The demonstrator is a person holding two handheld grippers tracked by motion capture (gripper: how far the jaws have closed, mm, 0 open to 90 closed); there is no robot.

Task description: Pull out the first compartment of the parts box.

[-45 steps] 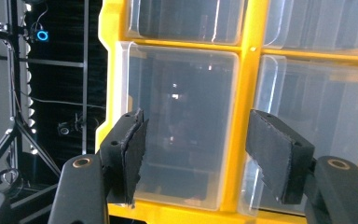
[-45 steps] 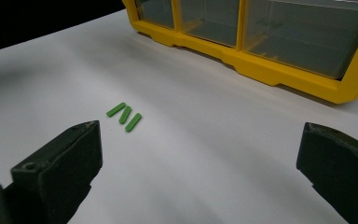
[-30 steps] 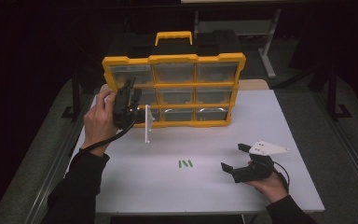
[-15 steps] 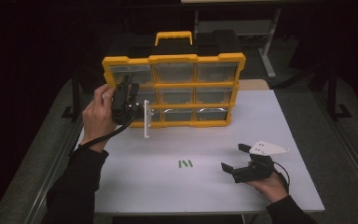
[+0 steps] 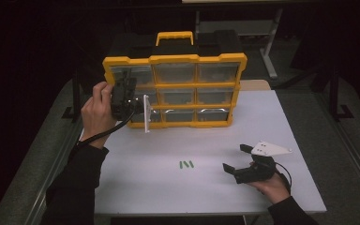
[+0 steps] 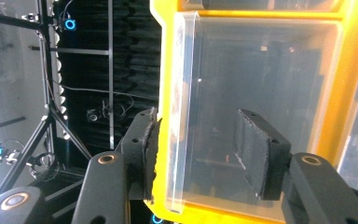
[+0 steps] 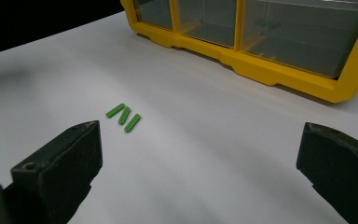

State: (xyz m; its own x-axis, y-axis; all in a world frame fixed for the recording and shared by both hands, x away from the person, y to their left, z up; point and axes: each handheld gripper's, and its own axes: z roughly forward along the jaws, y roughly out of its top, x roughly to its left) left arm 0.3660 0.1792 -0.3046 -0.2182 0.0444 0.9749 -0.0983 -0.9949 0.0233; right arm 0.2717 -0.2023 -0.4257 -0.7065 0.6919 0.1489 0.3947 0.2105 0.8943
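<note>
1. The left claw (image 5: 130, 99) is at the left column of the yellow organizer (image 5: 174, 91), beside a swung-out clear drawer (image 5: 146, 113), its jaws just closing.
2. The right claw (image 5: 236, 159) rests wide apart on the white counter (image 5: 262, 117), near three green sticks (image 5: 186, 164).

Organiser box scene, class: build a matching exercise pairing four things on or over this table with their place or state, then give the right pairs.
Things:
1. left gripper
2. right gripper
3. green sticks
4. yellow organiser

Places or states:
A. lying together on the white table, in front of the box
B. standing upright at the far edge of the table
C. fingers wide apart, nothing between them, low over the table
D. fingers either side of a clear drawer edge, having just been closing

Pairs: 1-D, 2-C, 3-A, 4-B
</note>
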